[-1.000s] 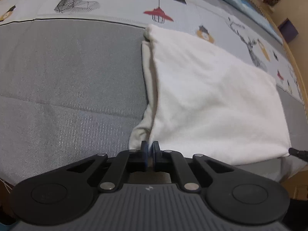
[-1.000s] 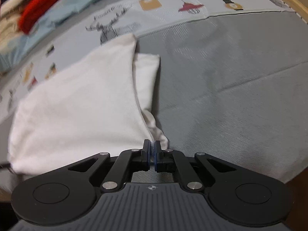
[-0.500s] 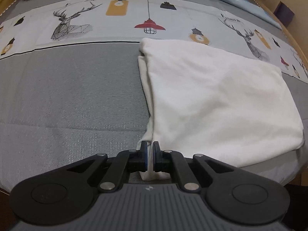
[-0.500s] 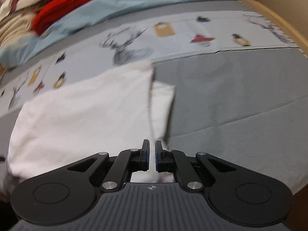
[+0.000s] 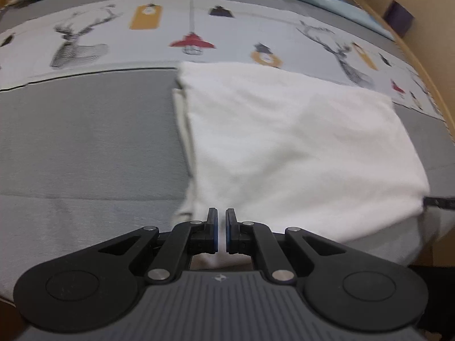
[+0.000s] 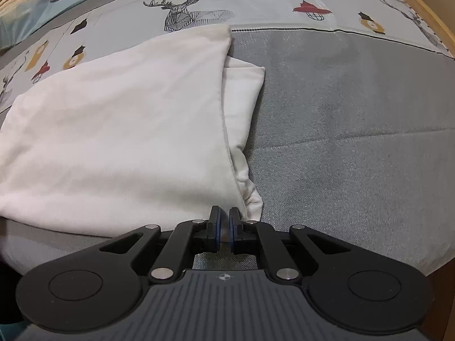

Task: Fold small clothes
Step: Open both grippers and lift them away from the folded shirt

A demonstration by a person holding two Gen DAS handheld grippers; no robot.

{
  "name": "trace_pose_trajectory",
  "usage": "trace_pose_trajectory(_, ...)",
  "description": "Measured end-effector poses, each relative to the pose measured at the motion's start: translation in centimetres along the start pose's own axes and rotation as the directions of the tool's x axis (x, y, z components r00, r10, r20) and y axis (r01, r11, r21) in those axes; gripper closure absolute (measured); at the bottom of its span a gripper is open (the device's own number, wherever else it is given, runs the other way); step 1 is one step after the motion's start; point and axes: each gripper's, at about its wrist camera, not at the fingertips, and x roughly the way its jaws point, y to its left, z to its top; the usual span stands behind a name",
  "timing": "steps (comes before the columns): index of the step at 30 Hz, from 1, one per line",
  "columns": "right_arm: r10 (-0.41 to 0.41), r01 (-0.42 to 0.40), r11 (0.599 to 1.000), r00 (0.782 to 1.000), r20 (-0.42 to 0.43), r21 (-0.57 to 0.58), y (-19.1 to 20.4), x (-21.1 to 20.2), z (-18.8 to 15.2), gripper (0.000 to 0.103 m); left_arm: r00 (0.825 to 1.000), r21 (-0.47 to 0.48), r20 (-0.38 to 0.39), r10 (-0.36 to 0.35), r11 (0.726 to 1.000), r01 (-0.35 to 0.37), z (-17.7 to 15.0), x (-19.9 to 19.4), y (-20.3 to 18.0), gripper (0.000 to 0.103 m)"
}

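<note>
White garment point(image 6: 119, 119) before parted fingers point(image 6: 213, 221).

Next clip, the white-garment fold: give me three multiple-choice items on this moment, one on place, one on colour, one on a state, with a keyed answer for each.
1. Where does the white garment lie?
A. on a wooden floor
B. on the grey bedspread
C. in a basket

2. What colour is the printed lamp on the patterned band beyond the garment?
A. red
B. green
C. purple

3. How do the jaws of the left hand-held gripper stand?
A. spread wide
B. clamped on a red sock
C. a narrow gap apart, over the garment's near edge

Answers:
1 B, grey cloth surrounds it in both views.
2 A, its shade is red.
3 C, a thin strip of white shows between the pads.
</note>
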Motion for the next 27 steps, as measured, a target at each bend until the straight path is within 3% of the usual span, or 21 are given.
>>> trace_pose_trajectory(3,0.001,-0.001,1.000,1.000,0.006,-0.002,0.0,-0.1,0.0,0.098,0.994,0.046,-0.099,0.054,0.998,-0.050,-0.6,1.8,-0.4,0.098)
trace_pose_trajectory(5,-0.012,0.012,1.000,1.000,-0.020,-0.003,-0.1,0.2,0.0,0.098,0.973,0.046,-0.186,0.138,0.990,-0.132,-1.1,3.5,0.1,0.098)
trace_pose_trajectory(7,-0.016,0.015,1.000,0.999,-0.031,-0.004,0.0,0.3,0.0,0.098,0.978,0.035,-0.168,0.126,0.992,-0.121,-0.8,3.2,0.2,0.098)
trace_pose_trajectory(11,0.007,-0.007,1.000,0.999,0.038,0.002,-0.1,-0.8,0.4,0.098,0.989,0.012,-0.110,0.100,0.995,-0.099,-0.4,1.9,0.3,0.098)
trace_pose_trajectory(14,-0.057,0.057,0.998,0.998,-0.014,0.007,-0.7,0.1,0.2,0.097,0.969,0.020,-0.182,0.168,0.986,-0.167,-0.6,3.5,0.9,0.095)
trace_pose_trajectory(15,-0.079,0.079,0.997,0.996,-0.032,0.000,-0.7,0.3,0.1,0.088,0.968,0.020,-0.183,0.169,0.985,-0.169,-0.6,3.5,0.9,0.095)
trace_pose_trajectory(17,-0.087,0.087,0.996,0.996,-0.002,-0.005,-0.4,-0.3,0.2,0.086,0.979,0.014,-0.141,0.148,0.989,-0.147,-0.2,2.7,0.6,0.095)
trace_pose_trajectory(19,-0.079,0.078,0.997,0.994,0.076,0.009,0.0,-1.9,0.4,0.086,0.991,0.002,-0.062,0.117,0.993,-0.117,0.0,1.0,0.3,0.094)
trace_pose_trajectory(22,-0.074,0.063,0.996,0.974,0.212,0.057,0.8,-5.1,0.3,0.083,0.995,0.005,0.058,0.080,0.997,-0.080,0.1,-2.4,-0.1,0.087)
trace_pose_trajectory(24,-0.081,0.062,0.995,0.959,0.271,0.079,1.6,-6.8,-0.1,0.071,0.988,0.024,0.144,0.060,0.998,-0.064,0.1,-5.4,-0.4,0.087)
trace_pose_trajectory(27,-0.082,0.053,0.994,0.938,0.338,0.094,3.3,-8.9,-1.1,0.069,0.957,0.040,0.291,0.022,0.999,-0.035,-0.7,-10.5,0.0,0.080)
